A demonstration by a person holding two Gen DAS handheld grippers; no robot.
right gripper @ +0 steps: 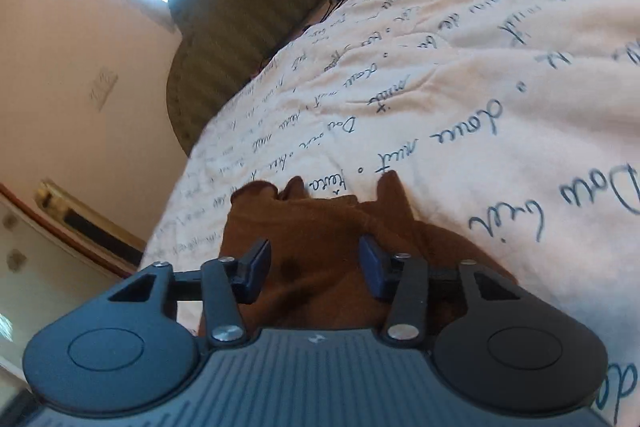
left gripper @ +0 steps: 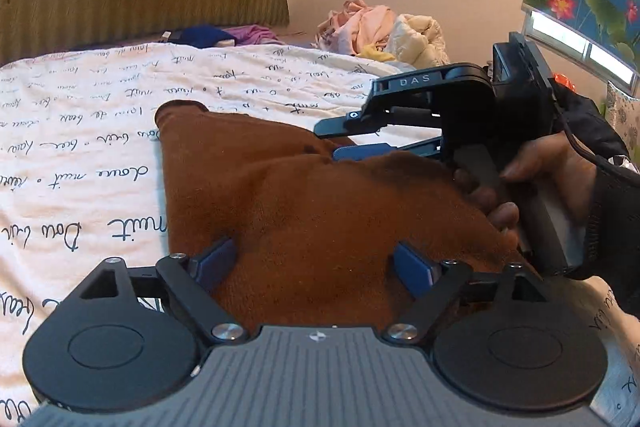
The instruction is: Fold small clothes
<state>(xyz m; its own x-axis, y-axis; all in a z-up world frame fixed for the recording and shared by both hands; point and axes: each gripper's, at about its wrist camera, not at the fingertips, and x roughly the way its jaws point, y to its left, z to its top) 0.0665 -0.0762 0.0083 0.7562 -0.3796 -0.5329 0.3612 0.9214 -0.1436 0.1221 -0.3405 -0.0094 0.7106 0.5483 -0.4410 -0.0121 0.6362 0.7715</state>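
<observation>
Left wrist view: my left gripper spread wide over the brown garment at frame centre on the script-print bedspread | my right gripper centre right, jaws parted over the cloth | right wrist view: fingers open, garment between.

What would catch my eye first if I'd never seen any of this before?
Probably the brown garment, lying on a white bedspread covered in dark handwriting. Two black grippers with blue pads stand open over it: the left gripper near the camera, the right gripper reaching in from the right.
</observation>
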